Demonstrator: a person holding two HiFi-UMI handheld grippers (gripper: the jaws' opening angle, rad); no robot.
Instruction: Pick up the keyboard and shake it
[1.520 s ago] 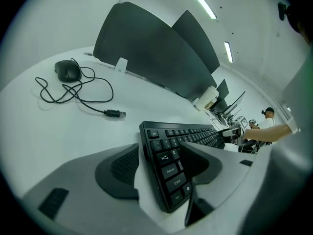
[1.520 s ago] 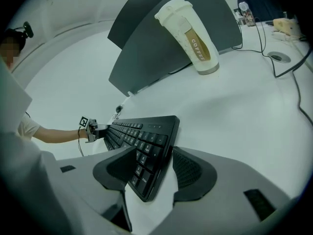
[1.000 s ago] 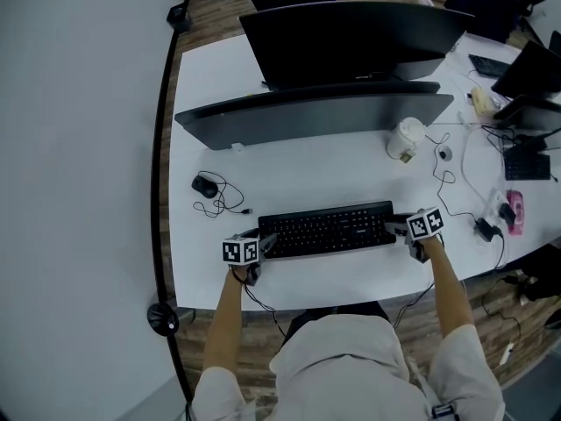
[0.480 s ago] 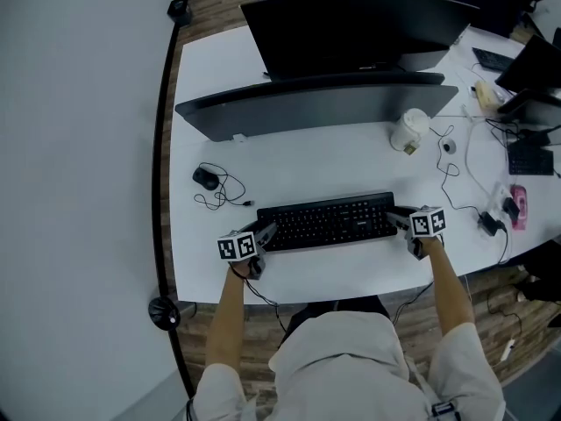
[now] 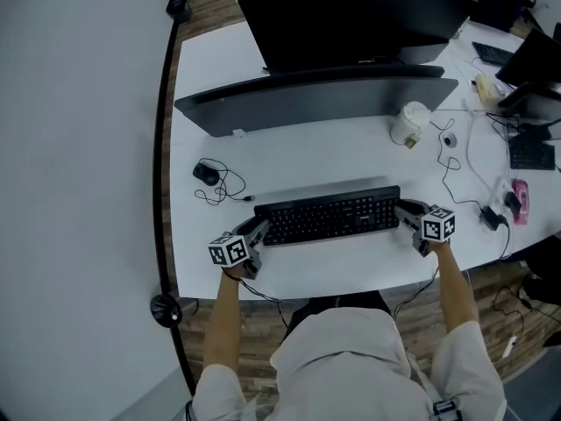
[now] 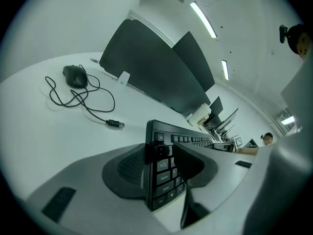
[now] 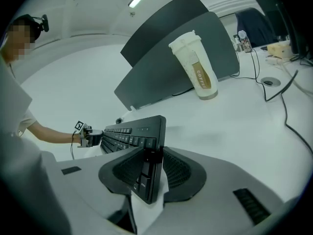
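Note:
The black keyboard (image 5: 329,214) lies crosswise in front of me on the white desk (image 5: 351,160), and a soft shadow along its far side suggests it is slightly raised. My left gripper (image 5: 259,232) clamps its left end and my right gripper (image 5: 405,210) its right end. Both sets of jaws are closing, with the keyboard between them. In the left gripper view the keyboard (image 6: 186,140) stands edge-on between the pads of the left gripper (image 6: 160,156). The right gripper view shows the keyboard (image 7: 129,133) pinched the same way by the right gripper (image 7: 149,168).
A black mouse (image 5: 205,174) with a loose cable lies at the left. A paper coffee cup (image 5: 408,125) stands to the right, in front of a wide dark monitor (image 5: 316,103). Cables and small devices (image 5: 504,204) crowd the desk's right end. The desk's near edge is just below the grippers.
Both grippers' jaws have closed in onto the ends of the keyboard. A shadow now shows along the keyboard's far side.

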